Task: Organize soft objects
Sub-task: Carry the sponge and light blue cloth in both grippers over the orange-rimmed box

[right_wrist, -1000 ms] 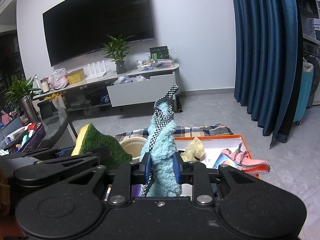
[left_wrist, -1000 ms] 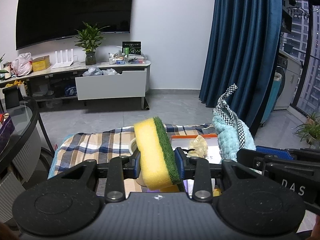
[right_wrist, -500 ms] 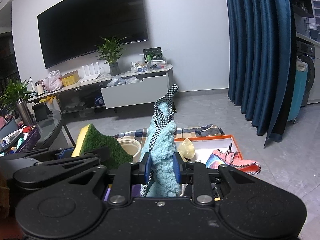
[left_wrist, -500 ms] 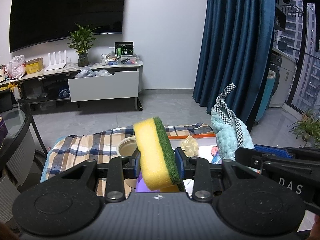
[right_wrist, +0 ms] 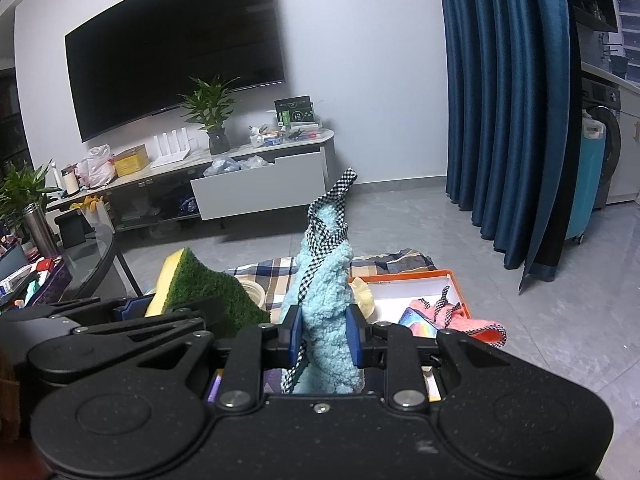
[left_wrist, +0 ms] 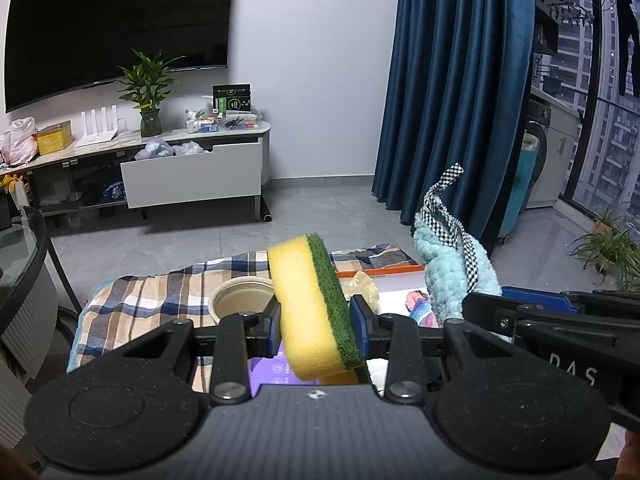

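Note:
My left gripper [left_wrist: 314, 330] is shut on a yellow sponge with a green scouring face [left_wrist: 308, 304], held upright above the table. My right gripper [right_wrist: 324, 338] is shut on a fluffy light-blue cloth with checkered trim [right_wrist: 326, 280], standing up between the pads. The sponge also shows at the left of the right wrist view [right_wrist: 200, 284], and the cloth at the right of the left wrist view [left_wrist: 452, 260]. Below lie an orange-rimmed white tray [right_wrist: 404, 278] holding a pink cloth [right_wrist: 460, 314], and a pale yellow crumpled piece [left_wrist: 362, 282].
A plaid tablecloth [left_wrist: 160, 292] covers the table, with a beige round container [left_wrist: 242, 298] on it. A glass table [right_wrist: 80, 256] stands at the left. Beyond are grey floor, a TV cabinet [left_wrist: 192, 172] and blue curtains [left_wrist: 460, 100].
Both grippers have drawn back and turned slightly right, still holding the sponge and the cloth. The tray and the container have slid lower and nearer in view.

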`<state>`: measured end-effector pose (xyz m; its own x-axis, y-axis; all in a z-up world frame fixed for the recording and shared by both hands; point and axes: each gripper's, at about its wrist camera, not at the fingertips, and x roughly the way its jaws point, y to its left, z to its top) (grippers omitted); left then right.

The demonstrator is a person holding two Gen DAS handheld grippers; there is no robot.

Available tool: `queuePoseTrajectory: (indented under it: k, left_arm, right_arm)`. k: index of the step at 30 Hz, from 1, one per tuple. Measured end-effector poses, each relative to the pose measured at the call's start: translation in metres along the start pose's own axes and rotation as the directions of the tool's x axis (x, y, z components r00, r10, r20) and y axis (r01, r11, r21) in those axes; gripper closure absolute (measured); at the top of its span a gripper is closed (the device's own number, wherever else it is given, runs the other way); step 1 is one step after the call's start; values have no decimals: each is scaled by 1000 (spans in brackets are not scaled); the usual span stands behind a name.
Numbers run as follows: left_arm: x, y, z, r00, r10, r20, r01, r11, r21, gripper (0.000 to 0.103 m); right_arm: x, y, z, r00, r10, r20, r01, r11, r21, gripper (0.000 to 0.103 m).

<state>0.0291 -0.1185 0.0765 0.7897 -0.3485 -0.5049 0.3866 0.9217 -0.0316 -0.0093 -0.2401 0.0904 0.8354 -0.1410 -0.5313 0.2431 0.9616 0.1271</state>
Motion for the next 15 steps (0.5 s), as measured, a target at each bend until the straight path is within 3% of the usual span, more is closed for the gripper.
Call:
queuePoseTrajectory:
  k: [15]
  left_arm:
    - [9,-7,0,999,-39,-13,39,999,25,68]
  right_arm:
    - [1,1,-1,999,-40,-2,40,999,23,74]
